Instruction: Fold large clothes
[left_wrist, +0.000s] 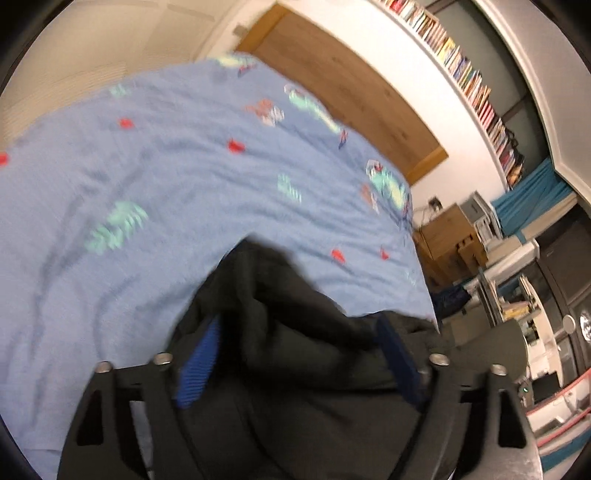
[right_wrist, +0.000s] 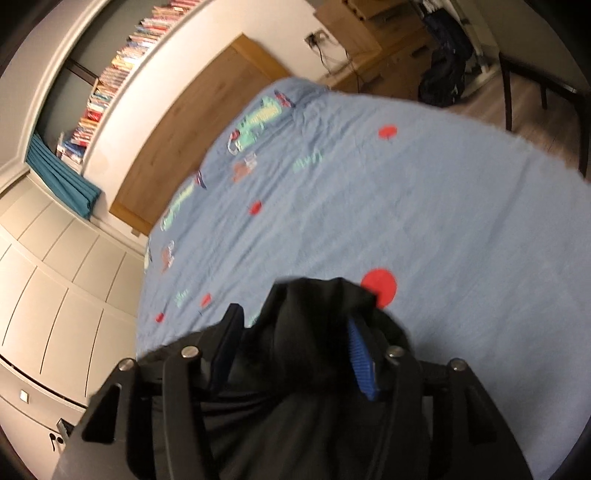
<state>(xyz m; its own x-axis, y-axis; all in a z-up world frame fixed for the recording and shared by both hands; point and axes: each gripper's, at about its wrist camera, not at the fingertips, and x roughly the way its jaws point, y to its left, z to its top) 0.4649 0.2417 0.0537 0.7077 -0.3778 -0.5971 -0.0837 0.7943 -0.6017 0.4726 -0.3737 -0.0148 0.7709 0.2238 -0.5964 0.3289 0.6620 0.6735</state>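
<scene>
Blue bedding printed with red dots and green vehicles (left_wrist: 184, 177) is stretching out ahead of you toward a wooden headboard (left_wrist: 343, 85), with a long shelf of books (left_wrist: 472, 85) running high along the wall. You are working over this bed cover (right_wrist: 406, 206) with both tools at once.

Your left gripper (left_wrist: 299, 354) is standing wide, its blue ribbed pads well apart, and a bunched fold of the black garment (left_wrist: 295, 332) is lying loosely between them without being pinched. Your right gripper (right_wrist: 291, 354) is standing about half open, and the same black garment (right_wrist: 310, 332) is humping up between its fingers; the pads do not appear to be pressing on it.

The cloth is looking soft, limp and fairly thick, so it is likely going to sag and slide out of any shallow hold. Judging from this, you are probably setting down or re-taking the fabric. When gripping again, you should be taking a single edge or corner rather than a fat bundle, one tool at each end of that edge, so the garment is hanging flat and folding cleanly. Blur is hiding the seams, so which edge is nearest cannot be told.
</scene>
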